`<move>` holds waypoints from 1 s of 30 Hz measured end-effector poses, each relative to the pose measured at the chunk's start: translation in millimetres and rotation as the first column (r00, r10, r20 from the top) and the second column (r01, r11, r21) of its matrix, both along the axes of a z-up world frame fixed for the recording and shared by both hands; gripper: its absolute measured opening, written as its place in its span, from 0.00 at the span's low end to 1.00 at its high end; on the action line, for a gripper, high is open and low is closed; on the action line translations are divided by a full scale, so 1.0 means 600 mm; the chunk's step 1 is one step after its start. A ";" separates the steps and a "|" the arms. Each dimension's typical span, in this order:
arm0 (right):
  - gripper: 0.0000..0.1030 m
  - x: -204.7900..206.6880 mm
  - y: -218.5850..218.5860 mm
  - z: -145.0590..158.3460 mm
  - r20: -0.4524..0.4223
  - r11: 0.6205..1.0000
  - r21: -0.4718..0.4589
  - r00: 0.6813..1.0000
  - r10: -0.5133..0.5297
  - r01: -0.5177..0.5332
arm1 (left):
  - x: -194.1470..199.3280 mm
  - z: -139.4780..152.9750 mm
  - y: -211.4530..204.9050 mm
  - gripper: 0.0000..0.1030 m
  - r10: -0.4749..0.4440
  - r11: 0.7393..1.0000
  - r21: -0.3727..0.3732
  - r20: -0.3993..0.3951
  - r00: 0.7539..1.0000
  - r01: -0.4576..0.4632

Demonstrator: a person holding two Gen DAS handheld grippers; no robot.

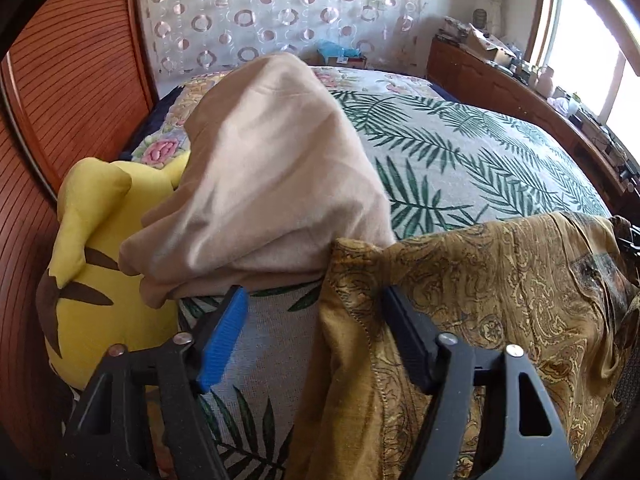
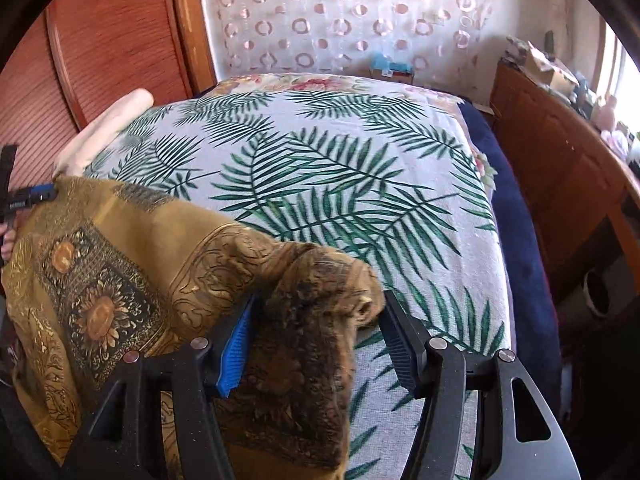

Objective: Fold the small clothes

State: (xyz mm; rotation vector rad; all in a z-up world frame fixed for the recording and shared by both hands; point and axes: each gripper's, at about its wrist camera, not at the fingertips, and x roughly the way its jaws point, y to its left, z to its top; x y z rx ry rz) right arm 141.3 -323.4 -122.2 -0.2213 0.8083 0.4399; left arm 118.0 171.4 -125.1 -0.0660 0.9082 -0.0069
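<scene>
We are noting both jaws gaping: left hand-held gripper (image 1: 316, 336) and right hand-held gripper (image 2: 316, 340) are straddling the limp, light cloth (image 1: 480, 300); grip its hemmed corners.

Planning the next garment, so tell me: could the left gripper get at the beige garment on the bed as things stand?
Probably not yet. The left gripper is wide open, but the mustard paisley cloth drapes between its fingers; the beige garment lies just ahead, otherwise unobstructed.

Right gripper (image 2: 316, 344) at six o'clock, jaws spread, bunched corner of ochre patterned garment (image 2: 120, 264) draped over blue pad (image 2: 236, 344). Left gripper (image 2: 38, 194) at nine o'clock, touching garment's far edge. Palm-leaf bedspread (image 2: 340, 160) beneath.
</scene>
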 end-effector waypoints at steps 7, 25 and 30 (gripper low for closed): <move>0.16 -0.016 0.012 -0.010 0.014 0.998 0.022 0.999 0.050 -0.051 | -0.003 0.006 -0.025 0.09 -0.093 0.995 -0.023 0.009 0.996 0.093; 0.11 -0.148 -0.007 0.329 0.510 0.999 0.036 0.860 -0.006 -0.014 | -0.042 0.348 -0.053 0.05 -0.081 0.982 -0.104 0.512 0.855 0.156; 0.11 -0.082 0.026 0.408 0.562 0.999 -0.047 0.827 0.024 0.003 | 0.039 0.382 -0.037 0.05 -0.042 0.994 -0.067 0.519 0.854 0.090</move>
